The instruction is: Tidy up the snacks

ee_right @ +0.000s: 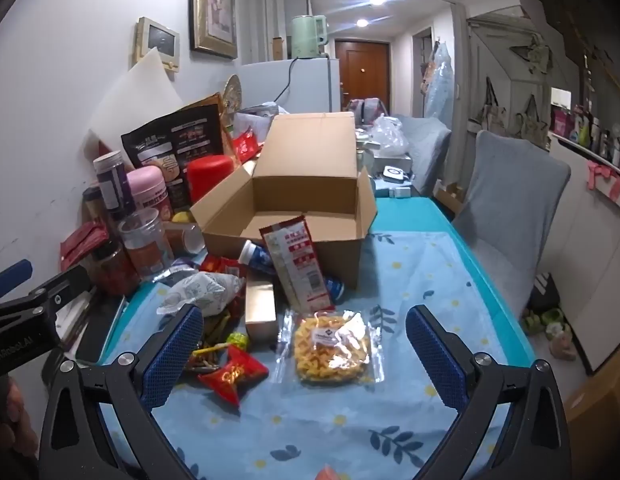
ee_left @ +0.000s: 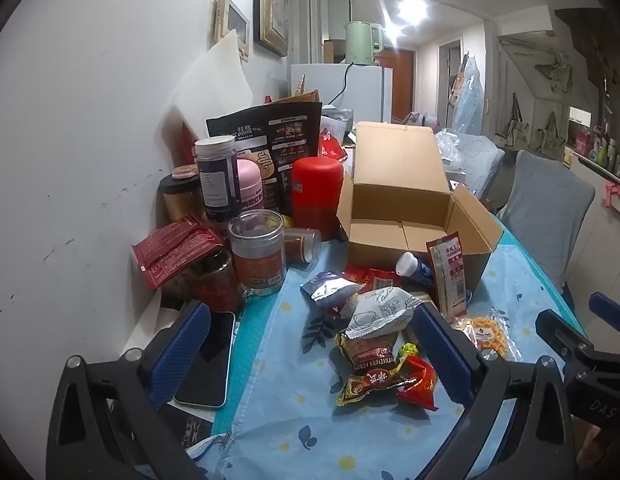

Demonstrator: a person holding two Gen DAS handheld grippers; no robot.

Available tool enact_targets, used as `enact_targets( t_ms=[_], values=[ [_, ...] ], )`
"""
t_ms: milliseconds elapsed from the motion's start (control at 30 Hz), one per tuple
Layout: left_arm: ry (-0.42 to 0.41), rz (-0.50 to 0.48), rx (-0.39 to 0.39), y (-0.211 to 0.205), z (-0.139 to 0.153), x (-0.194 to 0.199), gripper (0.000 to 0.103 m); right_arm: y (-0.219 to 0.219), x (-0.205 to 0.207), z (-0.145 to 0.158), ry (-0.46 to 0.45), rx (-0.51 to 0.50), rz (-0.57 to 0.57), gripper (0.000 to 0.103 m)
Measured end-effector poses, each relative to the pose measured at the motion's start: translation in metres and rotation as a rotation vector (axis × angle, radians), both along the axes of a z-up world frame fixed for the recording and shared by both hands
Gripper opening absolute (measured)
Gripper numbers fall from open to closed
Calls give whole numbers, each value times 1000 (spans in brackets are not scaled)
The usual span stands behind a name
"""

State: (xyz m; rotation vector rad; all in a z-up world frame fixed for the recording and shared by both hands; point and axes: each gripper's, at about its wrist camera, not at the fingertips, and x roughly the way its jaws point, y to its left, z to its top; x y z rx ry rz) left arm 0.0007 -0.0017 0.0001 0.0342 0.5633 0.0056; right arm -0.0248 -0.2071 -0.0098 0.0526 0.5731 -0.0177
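An open cardboard box stands on the blue flowered tablecloth, empty inside. A red sachet leans on its front wall. Loose snacks lie in front: a clear bag of yellow crisps, a white wrapped snack, a brown nut packet, a small red packet, a gold box. My left gripper is open above the nut packet. My right gripper is open around the crisps bag, above it.
Jars, tins and bags crowd the table's left side by the wall. A phone lies by the left finger. A grey chair stands at the right edge. A fridge with a kettle stands behind.
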Motion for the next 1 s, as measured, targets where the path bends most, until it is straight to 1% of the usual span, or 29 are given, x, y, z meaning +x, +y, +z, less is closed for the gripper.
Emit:
enact_targets(
  t_ms=[33, 67, 100, 267, 333, 367, 400, 667, 933, 1000],
  values=[
    [0, 1, 4, -1, 0, 1, 103, 0, 0, 0, -2, -1, 2, 103],
    [-25, -5, 12, -6, 2, -3, 103, 0, 0, 0, -3, 1, 3, 103],
    [-14, -3, -33, 0, 1, -2, 103, 0, -1, 0, -4, 3, 3, 103],
    [-7, -6, -32, -4, 2, -2, 103, 1, 0, 0, -1, 2, 8, 103],
    [-16, -9, -31, -1, 10, -8, 103, 0, -1, 0, -4, 3, 6, 103],
    [-14, -10, -37, 1, 9, -7, 103, -1, -1, -1, -3, 2, 6, 103],
    [-14, -18, -35, 3, 2, -5, 103, -2, -1, -1, -2, 2, 5, 103],
    [-10, -20, -32, -2, 2, -10, 103, 1, 0, -1, -2, 5, 6, 103],
    [1, -38, -38, 0, -1, -5, 103, 1, 2, -3, 4, 10, 2, 103],
    [2, -42, -37, 0, -2, -5, 103, -8, -1, -5, 2, 20, -2, 103]
  ],
)
